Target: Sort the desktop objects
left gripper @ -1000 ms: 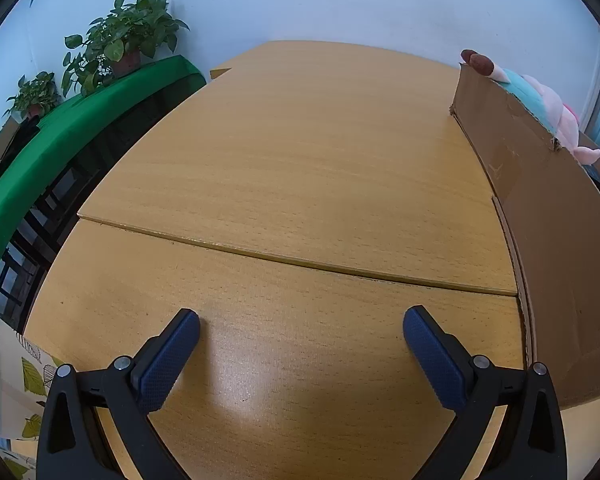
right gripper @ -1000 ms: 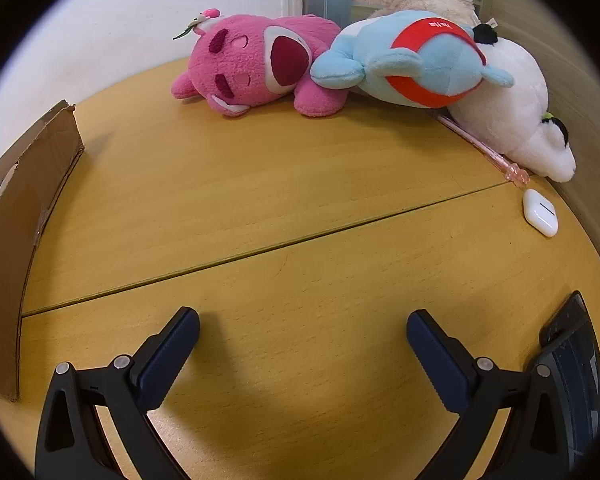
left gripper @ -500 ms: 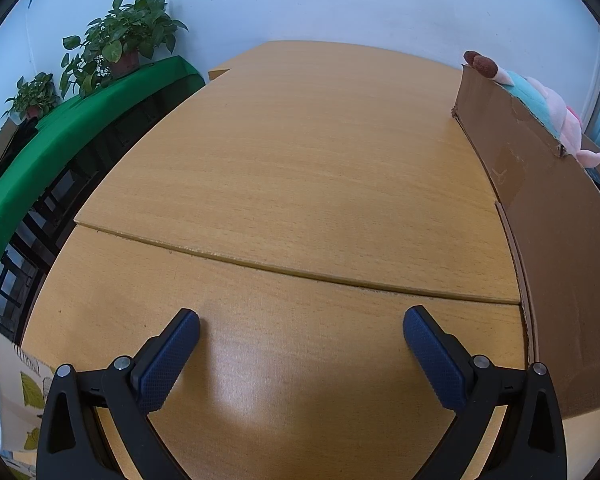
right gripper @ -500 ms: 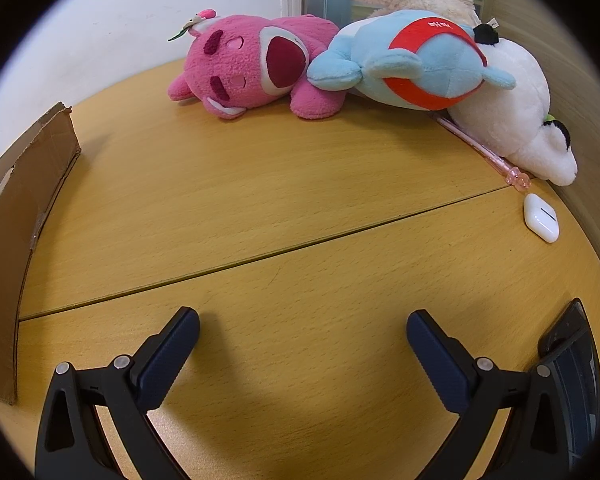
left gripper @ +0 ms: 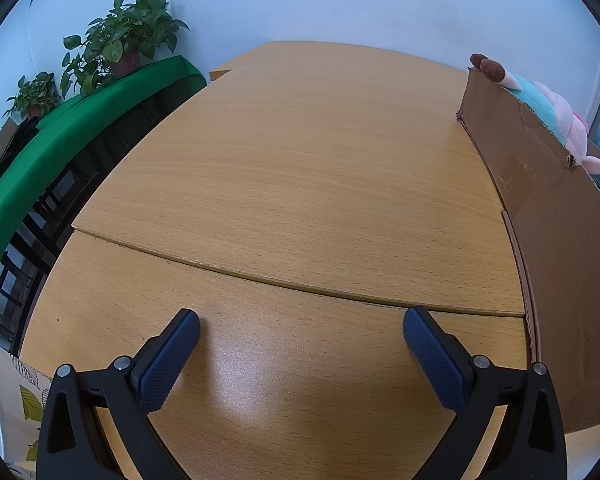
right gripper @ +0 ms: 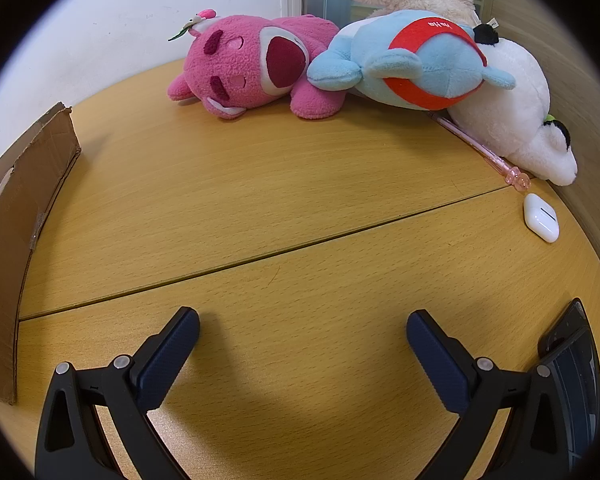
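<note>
The left gripper [left gripper: 301,326] hovers low over the table [left gripper: 300,168] with its jaws spread wide and nothing between its blue pads [left gripper: 168,364]. The right gripper [right gripper: 303,328] is likewise agape and empty, angled slightly downward.

The cardboard box [left gripper: 548,216] hides most of the plush toy [left gripper: 556,116] inside.

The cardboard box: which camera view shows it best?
The left wrist view: the cardboard box shows a long side wall, with a plush toy above its rim. The right wrist view catches only one end at the left edge.
</note>
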